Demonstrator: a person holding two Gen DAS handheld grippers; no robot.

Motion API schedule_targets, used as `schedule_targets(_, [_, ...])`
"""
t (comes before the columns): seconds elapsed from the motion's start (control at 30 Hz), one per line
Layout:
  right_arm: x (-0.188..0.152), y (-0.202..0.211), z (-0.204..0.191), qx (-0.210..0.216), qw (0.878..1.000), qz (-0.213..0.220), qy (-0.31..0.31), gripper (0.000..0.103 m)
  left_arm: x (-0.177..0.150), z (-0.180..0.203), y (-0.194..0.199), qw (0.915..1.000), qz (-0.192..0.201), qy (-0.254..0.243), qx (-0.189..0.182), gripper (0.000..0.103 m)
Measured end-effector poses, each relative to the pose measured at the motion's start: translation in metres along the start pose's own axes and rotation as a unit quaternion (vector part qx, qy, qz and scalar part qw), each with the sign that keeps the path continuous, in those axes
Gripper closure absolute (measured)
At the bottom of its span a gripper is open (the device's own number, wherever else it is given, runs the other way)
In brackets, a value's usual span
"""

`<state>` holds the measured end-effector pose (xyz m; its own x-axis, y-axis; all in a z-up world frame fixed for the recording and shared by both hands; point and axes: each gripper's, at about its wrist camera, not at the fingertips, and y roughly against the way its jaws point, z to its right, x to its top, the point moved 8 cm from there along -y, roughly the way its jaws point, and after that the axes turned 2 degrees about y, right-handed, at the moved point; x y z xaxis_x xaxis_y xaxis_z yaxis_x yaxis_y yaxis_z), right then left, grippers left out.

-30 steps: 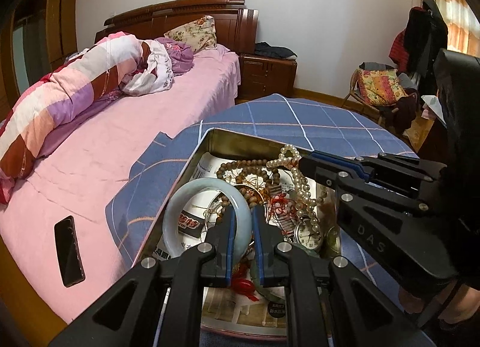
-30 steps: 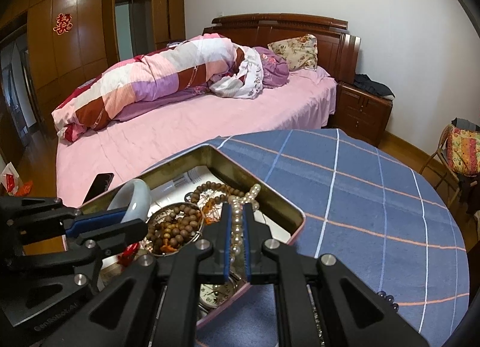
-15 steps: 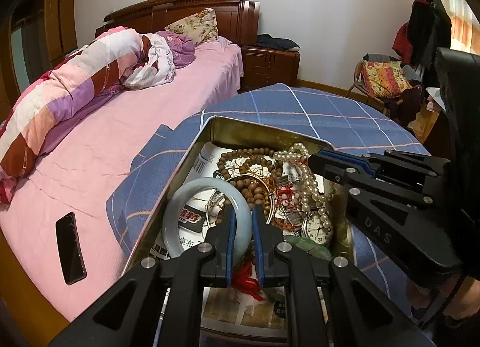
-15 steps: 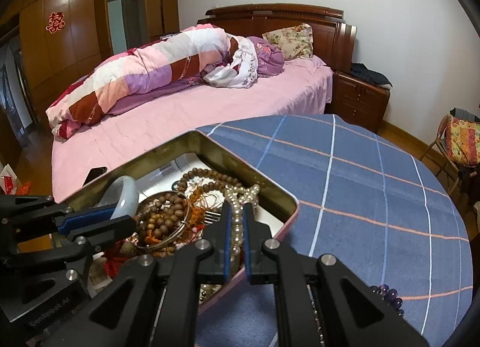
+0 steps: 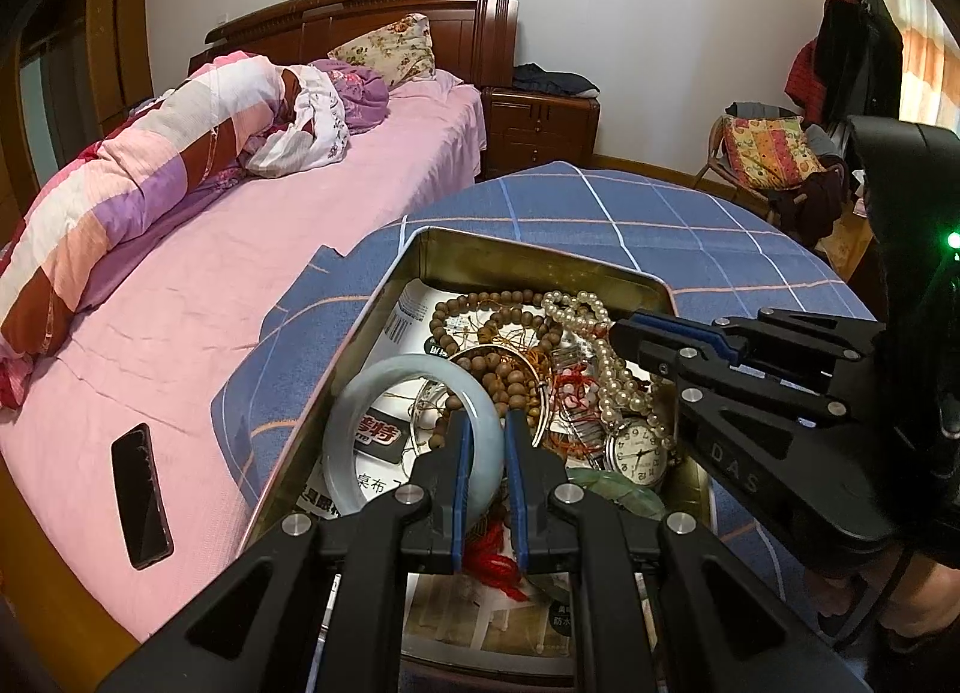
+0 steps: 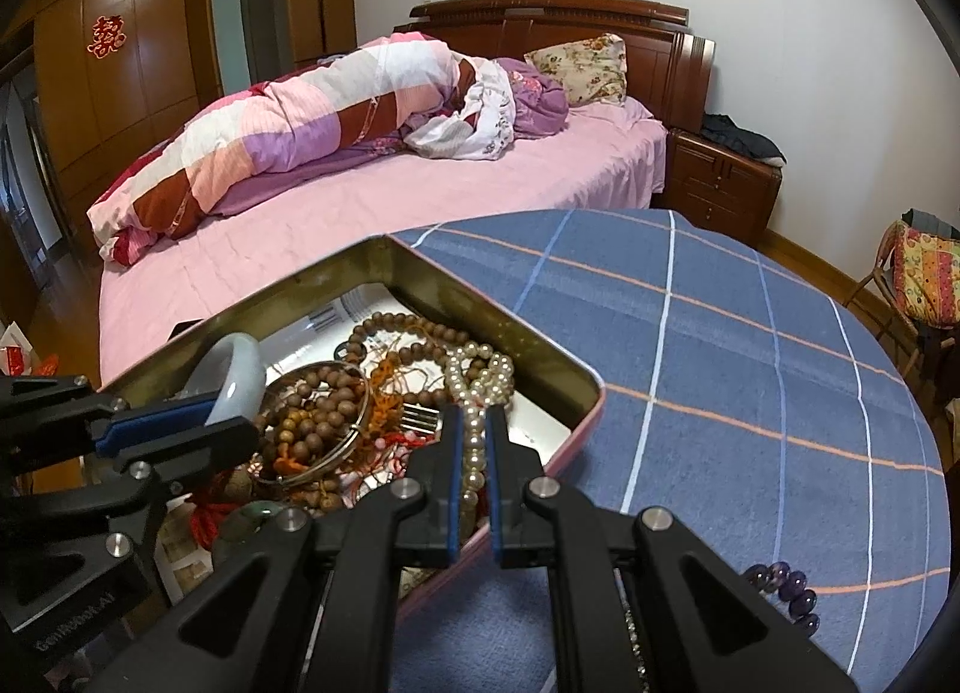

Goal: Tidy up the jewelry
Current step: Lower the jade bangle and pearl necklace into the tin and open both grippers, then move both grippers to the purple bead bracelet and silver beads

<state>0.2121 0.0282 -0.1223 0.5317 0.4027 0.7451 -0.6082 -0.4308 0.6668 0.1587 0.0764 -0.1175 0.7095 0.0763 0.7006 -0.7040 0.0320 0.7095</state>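
Left claw clamped on rim of pale jade bangle, held tilted over left half of metal tin; right claw clamped on pearl strand near tin's 3 o'clock wall. Tin's 9 o'clock edge near desk rim beside bed. Open blue cloth from 12 to 4 o'clock, purple beads at 5.

A tin sits at the counter edge nearest the bed. In it, the bangle stands by the wall on the bed's side, wooden beads toward the far wall, the pearl strand toward the opposite wall, a watch beside it. A phone lies on the bed. A bead bracelet lies on the counter, outside the tin.
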Motion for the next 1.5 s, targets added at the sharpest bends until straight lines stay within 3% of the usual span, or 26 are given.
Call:
schedule_targets(0.23, [-0.003, 0.004, -0.006, 0.016, 1.000, 0.002, 0.005, 0.090, 0.003, 0.002, 0.004, 1.0000, 0.007, -0.001, 0.000, 0.087])
schedule_targets(0.3, [-0.001, 0.009, -0.005, 0.018, 1.000, 0.011, 0.002, 0.063, 0.006, 0.002, 0.012, 0.9997, 0.021, -0.005, 0.010, 0.053])
schedule_targets(0.33, [0.000, 0.013, -0.002, 0.016, 1.000, 0.018, -0.005, 0.060, 0.008, 0.001, 0.016, 0.9992, 0.032, -0.004, 0.022, 0.045])
schedule_targets(0.37, [0.001, 0.017, 0.002, 0.013, 1.000, 0.024, -0.012, 0.055, 0.011, -0.001, 0.023, 0.9987, 0.043, -0.004, 0.028, 0.031])
schedule_targets(0.4, [0.002, 0.021, 0.006, 0.014, 0.999, 0.028, -0.019, 0.050, 0.012, -0.002, 0.028, 0.9984, 0.052, -0.001, 0.022, 0.026])
schedule_targets(0.63, [-0.010, 0.060, 0.047, -0.011, 0.997, 0.046, -0.053, 0.048, 0.013, 0.002, 0.045, 0.9979, 0.063, 0.010, 0.013, 0.026])
schedule_targets(1.0, [-0.070, 0.089, 0.128, -0.079, 0.987, 0.007, -0.137, 0.046, 0.005, 0.065, 0.039, 0.9981, 0.050, -0.036, 0.004, 0.026])
schedule_targets(1.4, [-0.090, 0.068, 0.129, -0.087, 0.987, -0.048, -0.127, 0.046, -0.005, 0.108, 0.022, 0.9967, 0.032, -0.075, 0.006, 0.026])
schedule_targets(1.43, [-0.092, 0.066, 0.131, -0.087, 0.986, -0.055, -0.129, 0.047, -0.005, 0.111, 0.021, 0.9965, 0.032, -0.077, 0.006, 0.026])
schedule_targets(1.5, [-0.096, 0.064, 0.136, -0.083, 0.985, -0.064, -0.140, 0.061, -0.007, 0.118, 0.017, 0.9962, 0.028, -0.082, 0.005, 0.026])
